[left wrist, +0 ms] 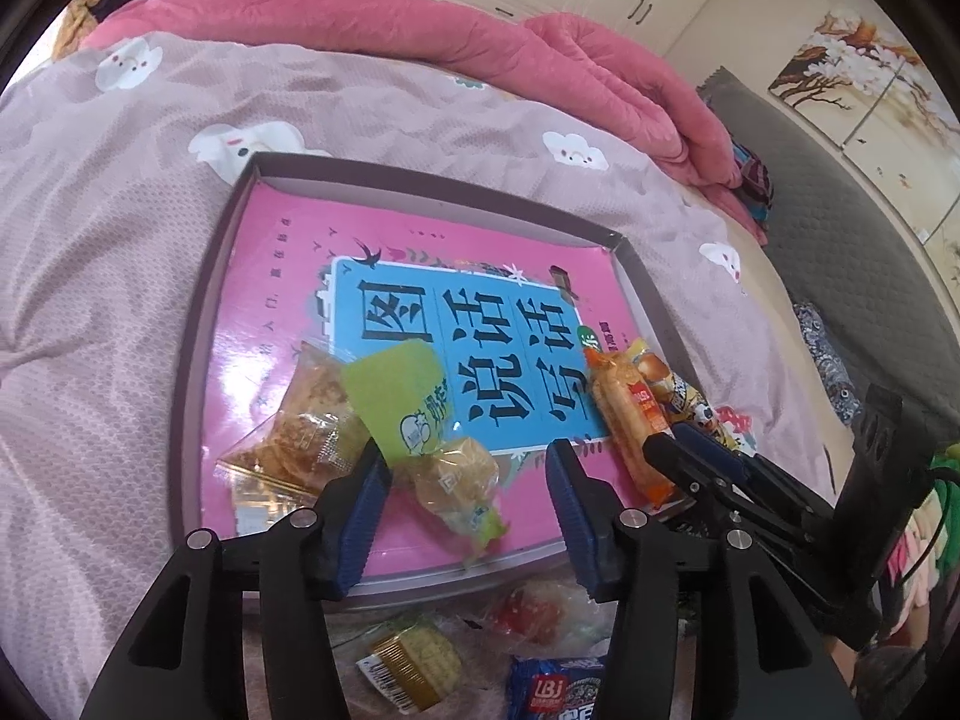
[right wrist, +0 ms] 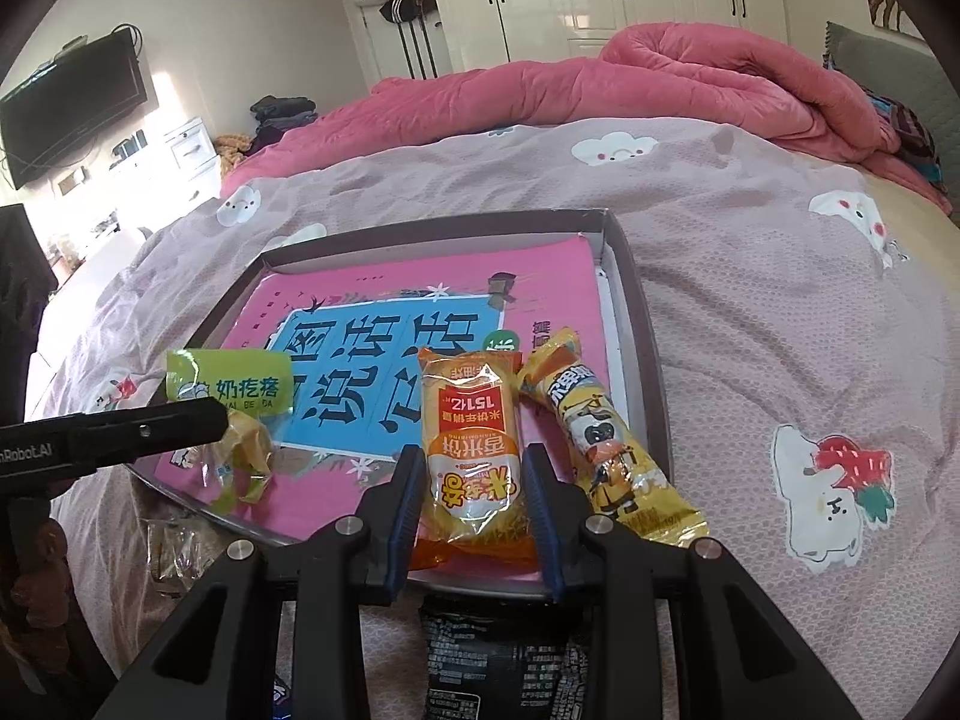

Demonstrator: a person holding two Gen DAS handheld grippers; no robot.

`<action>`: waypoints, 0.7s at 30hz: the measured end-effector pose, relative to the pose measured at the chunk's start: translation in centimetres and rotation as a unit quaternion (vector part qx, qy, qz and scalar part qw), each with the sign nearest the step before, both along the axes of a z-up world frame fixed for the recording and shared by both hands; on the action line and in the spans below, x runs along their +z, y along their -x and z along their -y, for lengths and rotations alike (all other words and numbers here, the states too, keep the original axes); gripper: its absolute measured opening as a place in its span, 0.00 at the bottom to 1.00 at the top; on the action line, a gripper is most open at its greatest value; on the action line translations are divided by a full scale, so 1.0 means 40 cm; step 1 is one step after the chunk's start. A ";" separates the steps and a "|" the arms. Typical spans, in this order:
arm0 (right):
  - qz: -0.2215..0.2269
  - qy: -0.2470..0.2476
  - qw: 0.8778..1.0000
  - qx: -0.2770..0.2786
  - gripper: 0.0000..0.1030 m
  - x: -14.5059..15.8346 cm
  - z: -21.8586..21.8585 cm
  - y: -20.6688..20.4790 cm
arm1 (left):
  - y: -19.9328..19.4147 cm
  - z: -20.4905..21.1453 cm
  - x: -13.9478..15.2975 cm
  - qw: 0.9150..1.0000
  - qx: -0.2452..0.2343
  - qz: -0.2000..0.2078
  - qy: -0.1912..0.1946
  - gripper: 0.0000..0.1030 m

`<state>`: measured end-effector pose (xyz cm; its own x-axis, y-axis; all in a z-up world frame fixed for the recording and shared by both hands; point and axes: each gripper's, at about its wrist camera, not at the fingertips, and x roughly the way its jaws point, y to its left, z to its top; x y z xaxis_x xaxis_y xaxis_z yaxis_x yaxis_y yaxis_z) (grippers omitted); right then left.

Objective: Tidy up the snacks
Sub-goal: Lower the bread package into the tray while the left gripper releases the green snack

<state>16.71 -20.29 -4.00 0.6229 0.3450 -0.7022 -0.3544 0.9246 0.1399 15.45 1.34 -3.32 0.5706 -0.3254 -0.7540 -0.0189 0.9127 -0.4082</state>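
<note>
Quilted cloud-print bedspread (right wrist: 750,300), shallow cardboard tray (right wrist: 636,324), left tongs (left wrist: 468,480) released over crinkly green packet (left wrist: 420,420), right tongs (right wrist: 474,480) clenched on glossy orange packet (right wrist: 474,444).

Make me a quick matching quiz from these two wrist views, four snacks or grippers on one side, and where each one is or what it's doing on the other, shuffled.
Column one:
1. orange rice cracker pack
2. green-topped snack bag
3. left gripper
4. blue snack packet

Column two:
A. lying on the bedspread, outside the tray
B. clamped between the right gripper pads
C. jaws apart, pressing on nothing
D. lying in the tray, lower end between open jaws

Pairs: 1-B, 2-D, 3-C, 4-A
</note>
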 end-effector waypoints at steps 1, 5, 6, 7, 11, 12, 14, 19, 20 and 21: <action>-0.001 -0.002 1.000 0.000 0.33 0.000 0.001 0.000 | 0.002 -0.003 0.001 1.000 0.000 0.001 0.001 0.53; -0.005 -0.009 1.000 0.001 0.33 0.002 0.004 -0.001 | 0.009 -0.012 0.002 1.000 0.004 0.001 -0.002 0.53; -0.006 -0.012 1.000 0.002 0.33 0.003 0.005 0.000 | 0.010 -0.014 0.003 1.000 0.005 0.001 -0.004 0.53; -0.006 -0.013 1.000 0.002 0.33 0.003 0.004 0.000 | 0.011 -0.014 0.004 1.000 0.006 0.002 -0.005 0.53; -0.005 -0.017 1.000 0.003 0.33 0.007 0.004 0.001 | 0.017 -0.019 0.008 1.000 0.008 0.002 -0.012 0.54; -0.003 -0.019 1.000 0.004 0.33 0.009 0.004 0.004 | 0.019 -0.020 0.010 1.000 0.009 0.003 -0.014 0.56; 0.003 -0.023 1.000 0.006 0.33 0.016 0.005 0.008 | 0.023 -0.022 0.014 1.000 0.010 0.005 -0.015 0.61; 0.021 -0.033 0.999 0.011 0.35 0.039 0.005 0.021 | 0.032 -0.025 0.029 1.000 0.014 0.015 -0.018 0.62; 0.023 -0.035 0.999 0.011 0.38 0.043 0.005 0.023 | 0.032 -0.026 0.032 1.000 0.016 0.016 -0.016 0.62; 0.027 -0.037 0.999 0.012 0.40 0.048 0.006 0.026 | 0.034 -0.027 0.036 1.000 0.018 0.017 -0.016 0.63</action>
